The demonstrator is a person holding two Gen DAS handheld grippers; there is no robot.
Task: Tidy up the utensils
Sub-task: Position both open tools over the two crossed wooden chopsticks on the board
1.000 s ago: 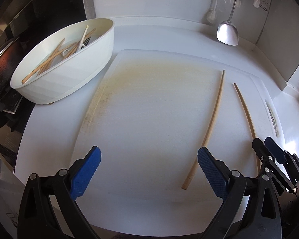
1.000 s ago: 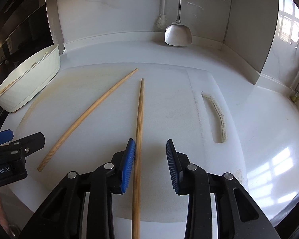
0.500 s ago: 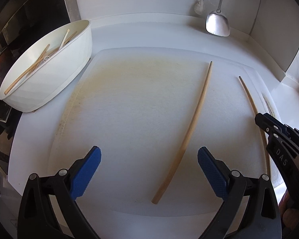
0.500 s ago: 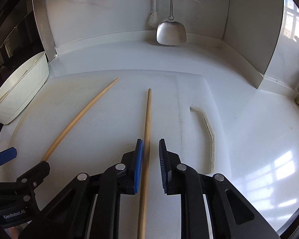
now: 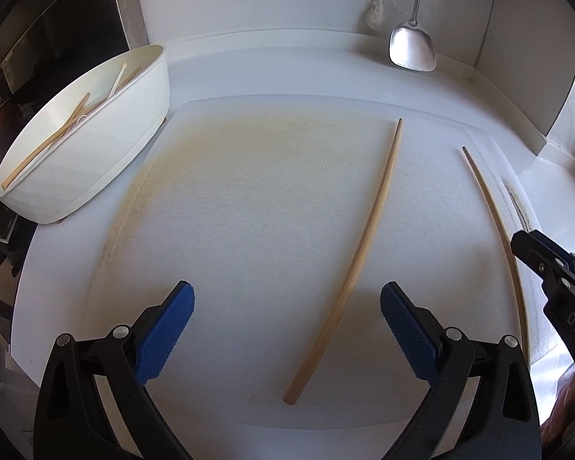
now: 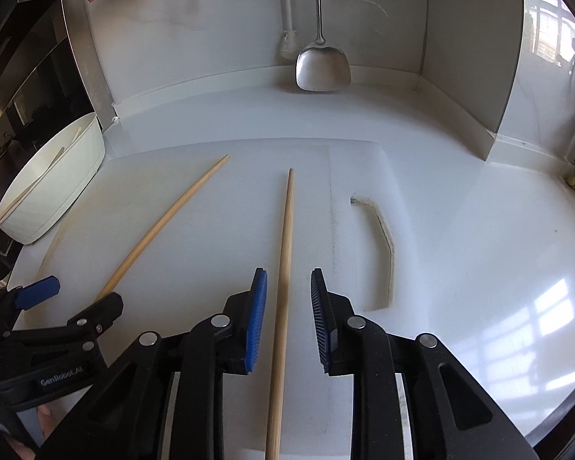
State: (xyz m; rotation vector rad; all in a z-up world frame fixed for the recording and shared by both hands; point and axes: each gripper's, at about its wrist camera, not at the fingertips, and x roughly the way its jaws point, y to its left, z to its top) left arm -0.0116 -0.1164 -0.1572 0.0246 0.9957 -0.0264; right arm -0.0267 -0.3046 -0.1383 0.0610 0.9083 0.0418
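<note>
Two long wooden chopsticks lie on a white cutting board [image 5: 249, 199]. The left chopstick [image 5: 358, 253] lies between the wide-open pads of my left gripper [image 5: 285, 331], nearer the right pad. The right chopstick [image 6: 283, 268] lies between the pads of my right gripper [image 6: 287, 318], which stands open with a gap on each side of the stick. The right chopstick also shows in the left wrist view [image 5: 494, 222], and the left chopstick in the right wrist view [image 6: 168, 222]. A white oval tub [image 5: 96, 142] at the left holds several utensils.
A metal spatula [image 6: 322, 65] hangs on the back wall beside a white brush [image 6: 287, 44]. The cutting board has a handle slot [image 6: 383, 241] at its right. A dark stove area lies beyond the tub at the left. The white counter [image 6: 479, 249] extends to the right.
My right gripper had narrowed around the right chopstick half a second ago and has opened wider now. My left gripper has shifted so the left chopstick lies between its pads.
</note>
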